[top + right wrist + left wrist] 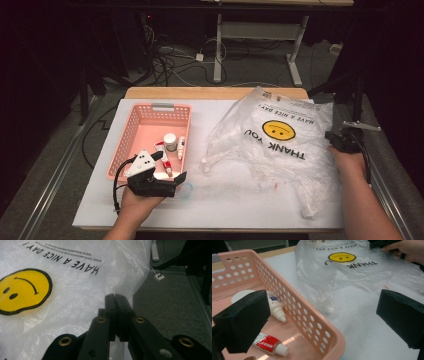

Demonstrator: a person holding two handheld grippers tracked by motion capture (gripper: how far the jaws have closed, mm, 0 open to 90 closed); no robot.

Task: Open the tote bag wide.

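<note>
At the table's right edge, right gripper (115, 296) is pinched tight on the bag (280, 145): thin, light, floppy, slippery; grab edges. Left gripper (322, 322) jaws wide apart, w/ nothing.

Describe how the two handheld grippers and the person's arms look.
Both are black. The left gripper has blocky, foam-like fingers, a grey three-cornered plate with dark dots on top and a black cable trailing off. The right gripper has brass-coloured rivets along its linkage. The forearms are bare, no sleeves.

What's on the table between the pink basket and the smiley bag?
Nothing: in the high view, bare white table separates the pink basket from the smiley bag. The left gripper view shows the same bare strip.
</note>
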